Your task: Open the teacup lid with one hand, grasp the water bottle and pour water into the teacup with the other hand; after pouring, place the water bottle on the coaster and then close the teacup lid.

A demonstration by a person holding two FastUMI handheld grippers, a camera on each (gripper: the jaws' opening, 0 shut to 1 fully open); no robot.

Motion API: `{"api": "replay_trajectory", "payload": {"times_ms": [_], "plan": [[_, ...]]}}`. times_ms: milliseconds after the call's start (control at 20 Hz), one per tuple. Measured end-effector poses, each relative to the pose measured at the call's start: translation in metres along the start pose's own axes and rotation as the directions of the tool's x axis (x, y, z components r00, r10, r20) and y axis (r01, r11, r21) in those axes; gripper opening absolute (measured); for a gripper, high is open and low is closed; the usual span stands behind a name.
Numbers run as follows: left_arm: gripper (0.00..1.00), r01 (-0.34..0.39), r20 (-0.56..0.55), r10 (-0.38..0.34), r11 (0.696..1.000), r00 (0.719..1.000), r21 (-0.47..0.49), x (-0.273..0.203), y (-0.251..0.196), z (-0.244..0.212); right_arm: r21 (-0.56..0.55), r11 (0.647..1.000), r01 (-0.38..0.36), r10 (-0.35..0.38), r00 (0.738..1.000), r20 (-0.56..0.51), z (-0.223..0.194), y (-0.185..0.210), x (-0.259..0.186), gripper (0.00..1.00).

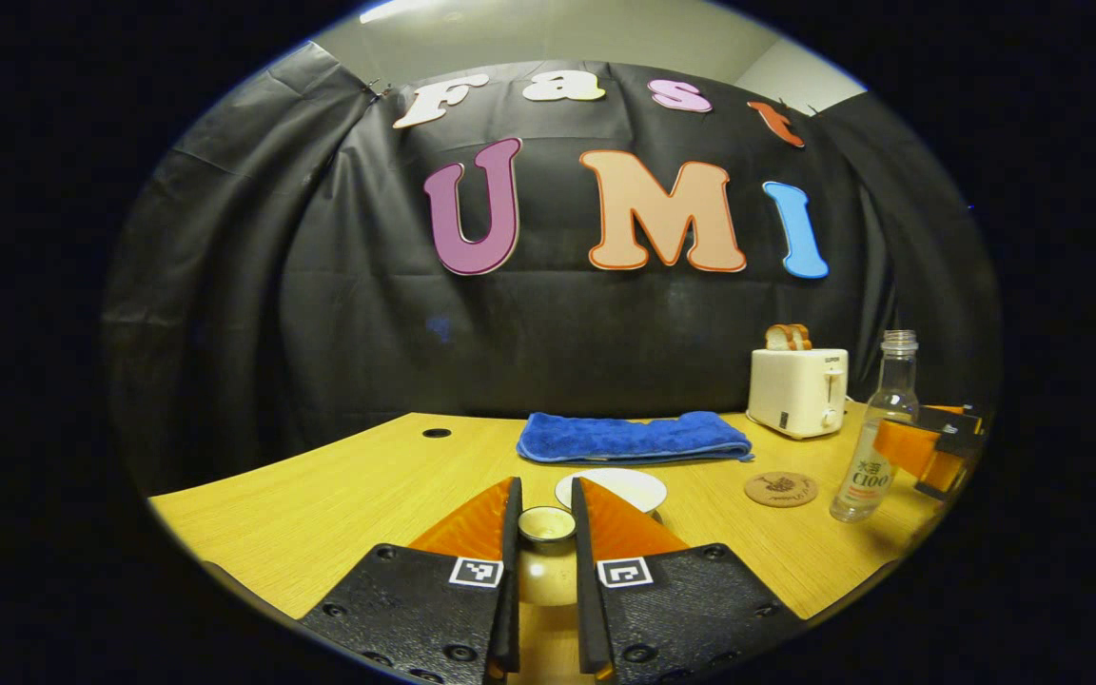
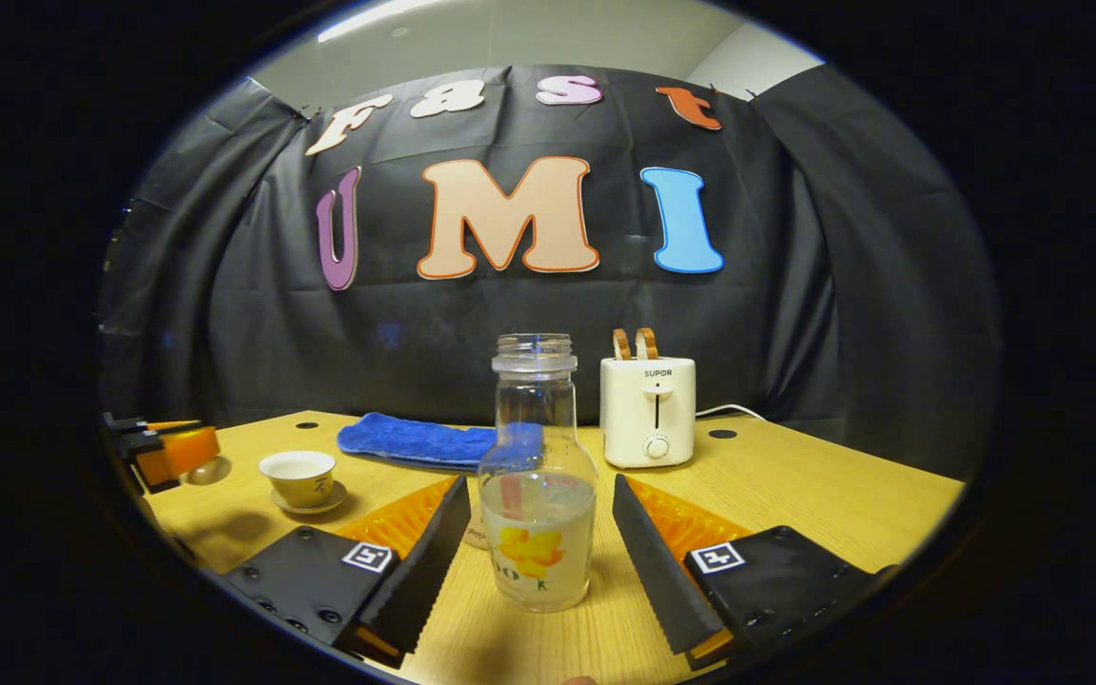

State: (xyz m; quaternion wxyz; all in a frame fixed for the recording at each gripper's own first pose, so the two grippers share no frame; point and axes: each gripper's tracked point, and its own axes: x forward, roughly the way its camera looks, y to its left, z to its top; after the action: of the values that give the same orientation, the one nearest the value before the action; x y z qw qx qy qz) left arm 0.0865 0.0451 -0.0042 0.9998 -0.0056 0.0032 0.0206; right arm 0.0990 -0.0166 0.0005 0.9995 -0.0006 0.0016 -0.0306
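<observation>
My left gripper (image 1: pixel 545 497) is shut on the knob of the teacup lid (image 1: pixel 546 529), holding it just in front of the uncovered white teacup (image 1: pixel 613 487). In the right gripper view the teacup (image 2: pixel 298 475) stands on its saucer, and the left gripper (image 2: pixel 170 449) hovers to its left with the lid. The clear, capless water bottle (image 2: pixel 537 518), partly filled, stands upright between the fingers of my right gripper (image 2: pixel 538 487), which is open with a gap on each side. The round cork coaster (image 1: pixel 780 489) lies left of the bottle (image 1: pixel 876 447), and the right gripper (image 1: pixel 933 447) reaches in beside it.
A white toaster (image 1: pixel 798 390) with bread slices stands at the back of the wooden table (image 1: pixel 320 495), beside a folded blue towel (image 1: pixel 634 438). In the right gripper view the toaster (image 2: pixel 648 409) is just behind the bottle and the towel (image 2: pixel 410 440) lies to its left.
</observation>
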Motion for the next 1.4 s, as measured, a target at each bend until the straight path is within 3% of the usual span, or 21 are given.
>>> {"api": "replay_trajectory", "payload": {"times_ms": [150,200,250,350,400,600,950,1050,1150,1250,1400], "plan": [[0.21,-0.003,0.003,0.003,1.0,1.0,0.0,-0.009,0.009,0.0,0.0,1.0,0.01,-0.01,1.0,-0.01,-0.002,0.004,0.015,0.97],[0.21,-0.009,0.002,0.009,1.0,1.0,0.002,-0.011,0.011,0.001,0.001,1.0,-0.001,0.001,1.0,-0.012,-0.003,0.007,0.018,0.92],[0.21,-0.014,0.004,0.014,1.0,1.0,0.003,-0.012,0.013,0.0,-0.001,1.0,-0.001,0.001,1.0,-0.013,-0.004,0.01,0.021,0.96],[0.21,-0.024,0.002,0.024,1.0,1.0,0.004,-0.013,0.018,0.0,0.005,1.0,0.002,-0.002,1.0,-0.015,-0.003,0.008,0.024,0.93],[0.21,-0.027,0.004,0.027,1.0,1.0,0.003,-0.013,0.019,0.0,-0.003,1.0,0.01,-0.01,1.0,-0.017,-0.003,0.009,0.025,0.8],[0.21,-0.042,0.003,0.042,0.999,0.999,0.005,-0.013,0.03,0.0,-0.02,0.999,-0.032,0.032,0.999,-0.025,-0.005,0.021,0.027,0.74],[0.21,-0.078,0.002,0.078,0.997,0.997,0.004,-0.013,0.056,-0.001,-0.242,0.966,-0.089,0.078,0.995,-0.055,-0.003,0.061,0.045,0.74],[0.21,-0.066,0.003,0.066,0.998,0.998,0.004,-0.013,0.057,-0.001,-0.33,0.936,-0.125,0.11,0.992,-0.064,-0.002,0.08,0.051,0.74],[0.21,-0.063,0.003,0.063,0.998,0.998,0.004,-0.012,0.059,-0.001,-0.472,0.873,-0.121,0.112,0.993,-0.048,0.004,0.094,0.06,0.73],[0.21,-0.067,0.003,0.067,0.998,0.998,0.004,-0.011,0.063,0.0,-0.606,0.785,-0.128,0.129,0.991,-0.042,0.005,0.111,0.068,0.73],[0.21,-0.087,0.003,0.087,0.996,0.996,0.004,-0.011,0.075,-0.002,-0.774,0.615,-0.148,0.153,0.986,-0.067,-0.001,0.134,0.076,0.72]]}}
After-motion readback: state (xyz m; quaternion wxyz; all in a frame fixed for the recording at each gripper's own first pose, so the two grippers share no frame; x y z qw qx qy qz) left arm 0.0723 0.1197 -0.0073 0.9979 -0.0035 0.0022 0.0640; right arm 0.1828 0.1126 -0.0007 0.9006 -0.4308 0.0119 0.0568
